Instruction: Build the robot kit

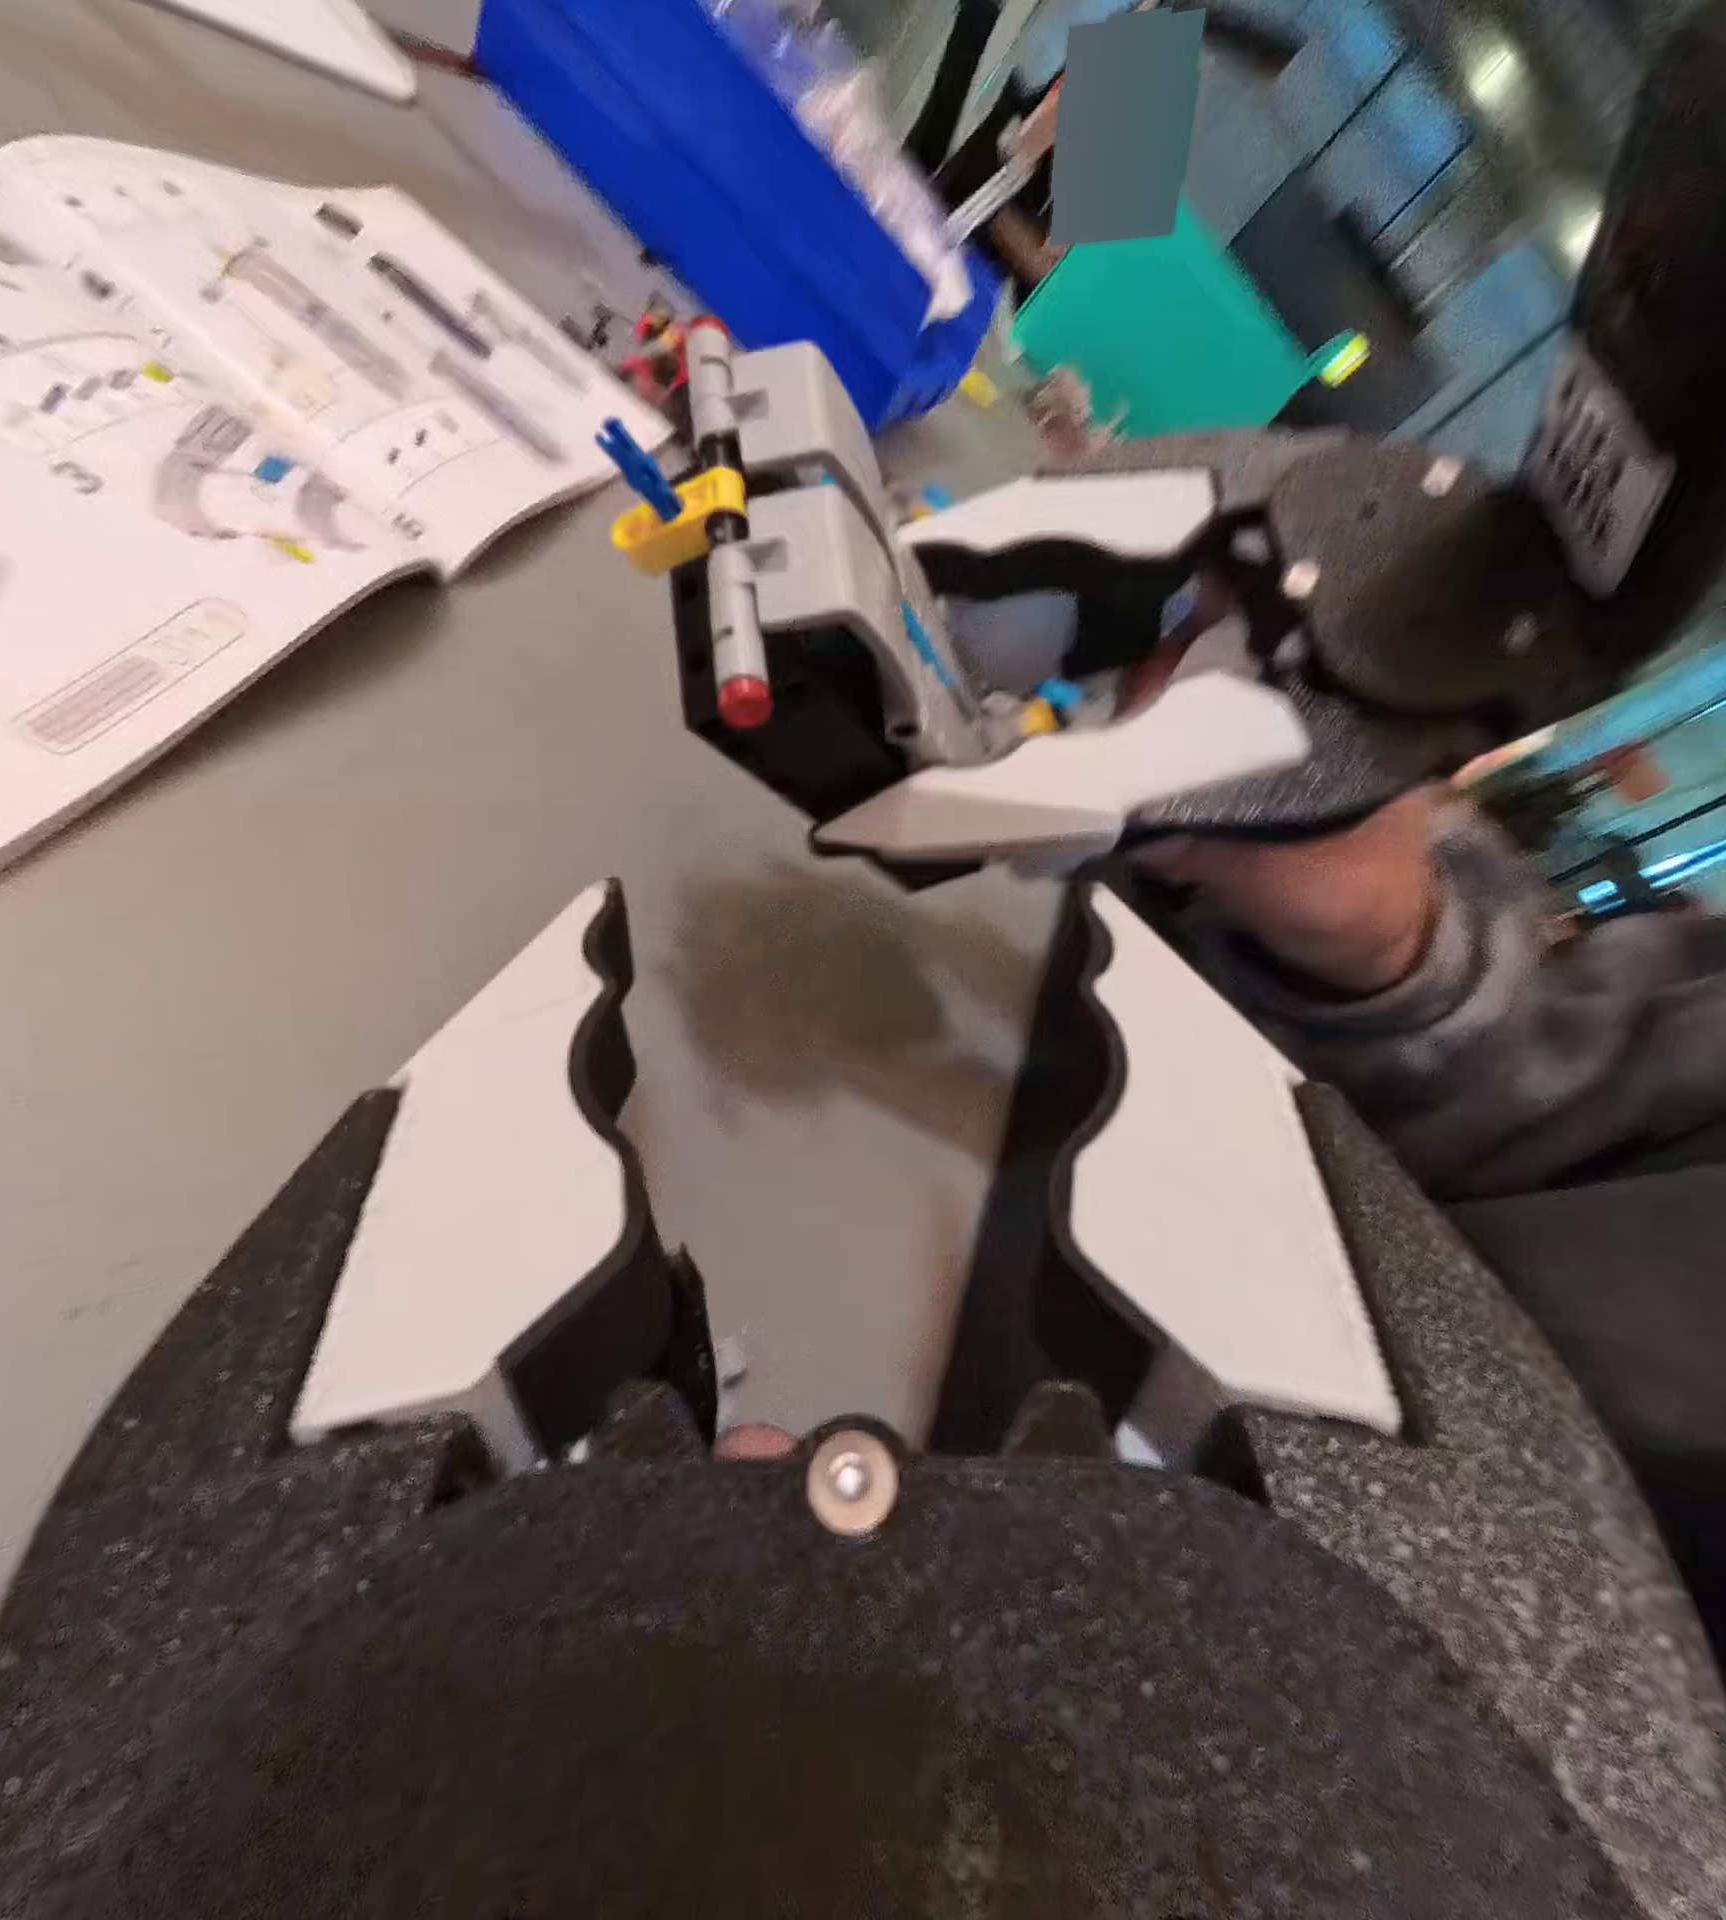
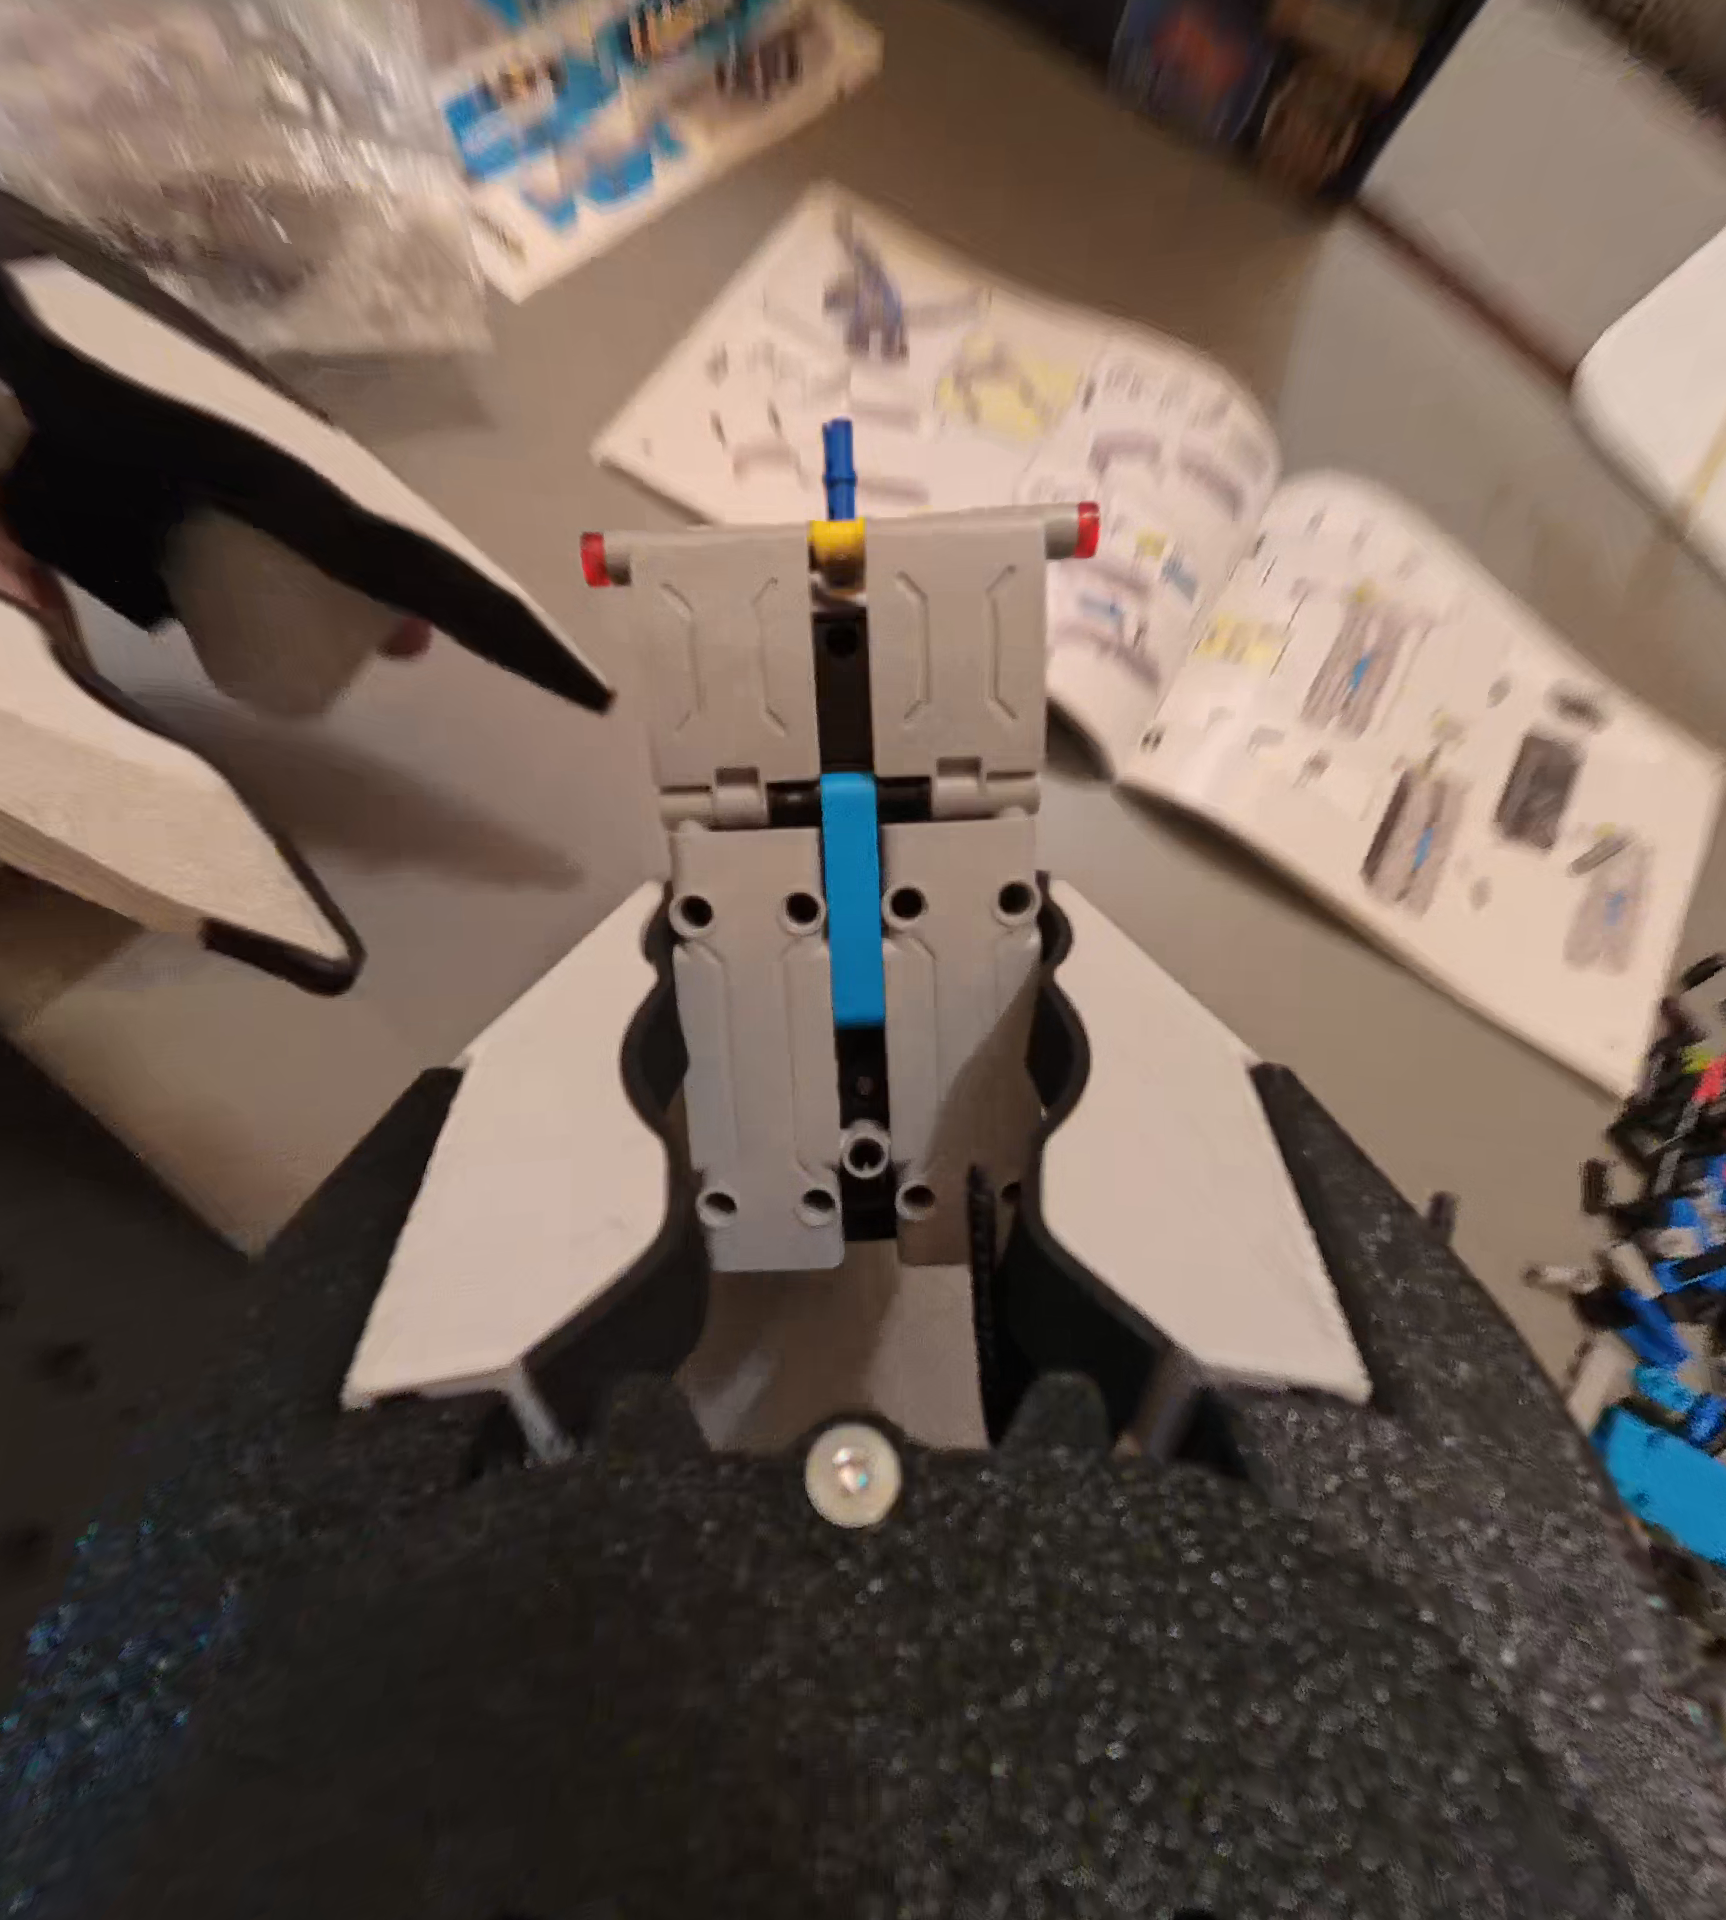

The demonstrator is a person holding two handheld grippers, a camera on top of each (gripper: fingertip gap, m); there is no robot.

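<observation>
An open instruction booklet (image 1: pixel 215 416) lies at the left on the grey desk (image 1: pixel 267 1039), its printed pages blurred, with a blue bin (image 1: pixel 713 197) beyond its far edge and a teal box (image 1: pixel 1150 332) farther right. In the foreground of the left wrist view, the left claw (image 1: pixel 843 914) stands with its white fingers (image 1: pixel 506 1143) spread apart and nothing between them, above the bare desk. Just ahead of it and to the right, the right claw (image 1: pixel 900 686) comes in from the right side, held by a hand (image 1: pixel 1326 914) in a dark sleeve, and grips a grey and black brick assembly (image 1: pixel 797 582) clear of the desk. In the right wrist view the left claw (image 2: pixel 485 831) reaches in from the left edge, its upper tip just beside the upper panel of the assembly; contact cannot be told. At centre the right claw (image 2: pixel 848 935) is clamped on the lower half of the brick assembly (image 2: pixel 843 831), which stands upright between its fingers (image 2: pixel 526 1174): two hinged grey panels, a light blue beam (image 2: pixel 857 894) down the middle, a grey axle with red ends (image 2: pixel 1072 530) across the top, a yellow connector (image 2: pixel 835 540) and a dark blue pin (image 2: pixel 838 457) above it. The booklet (image 2: pixel 1254 623) lies open behind, and a heap of loose blue, black and red pieces (image 2: pixel 1711 1299) sits at the right edge
</observation>
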